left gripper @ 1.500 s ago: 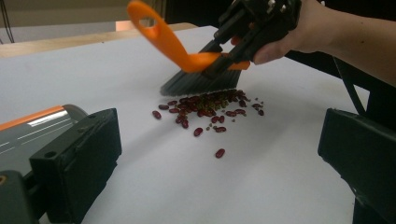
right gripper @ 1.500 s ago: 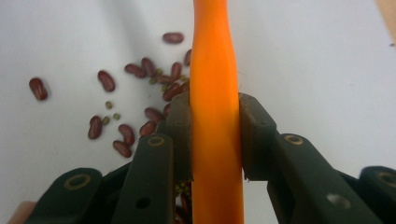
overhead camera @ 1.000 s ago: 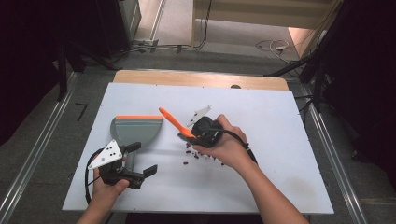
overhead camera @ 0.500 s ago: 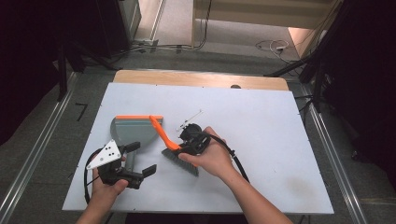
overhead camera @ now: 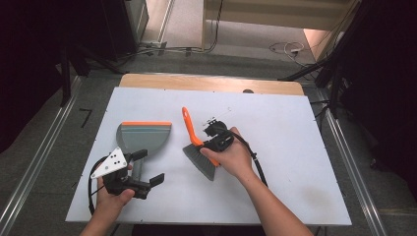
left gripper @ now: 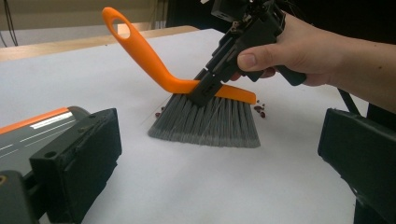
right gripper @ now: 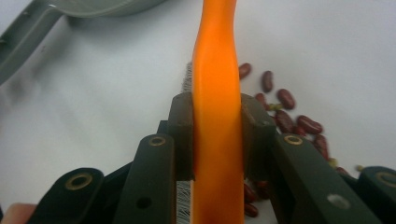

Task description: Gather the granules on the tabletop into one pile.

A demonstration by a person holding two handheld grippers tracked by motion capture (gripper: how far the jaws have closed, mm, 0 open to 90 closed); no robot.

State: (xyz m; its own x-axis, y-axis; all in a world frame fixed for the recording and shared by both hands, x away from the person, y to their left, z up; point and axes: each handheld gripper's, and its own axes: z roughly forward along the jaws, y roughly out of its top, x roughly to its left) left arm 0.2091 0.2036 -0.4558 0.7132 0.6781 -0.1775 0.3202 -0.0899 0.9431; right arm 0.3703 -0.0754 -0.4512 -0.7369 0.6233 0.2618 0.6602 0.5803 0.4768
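A brush with an orange handle [overhead camera: 188, 125] and grey bristles [overhead camera: 201, 161] stands on the white table, bristles down. My right gripper [overhead camera: 212, 141] is shut on the handle [right gripper: 217, 93] just above the bristles [left gripper: 205, 122]. Dark red beans [right gripper: 289, 116] lie scattered beside the bristles, on the side away from the dustpan. The grey dustpan [overhead camera: 144, 136] with an orange edge lies to the left. My left gripper [overhead camera: 147, 167] is open near the dustpan's handle, with nothing between its jaws [left gripper: 219, 154]; the dustpan [left gripper: 28, 135] lies beside one jaw.
The white tabletop [overhead camera: 295, 147] has a wooden strip [overhead camera: 211, 82] along its far edge. Metal rails [overhead camera: 351, 167] run along both sides of the table. Cables [overhead camera: 255, 162] trail from the grippers over the table.
The right gripper swung the brush left toward the dustpan, then brought it back right, the handle now pointing away from the person. The left gripper and the dustpan stayed put.
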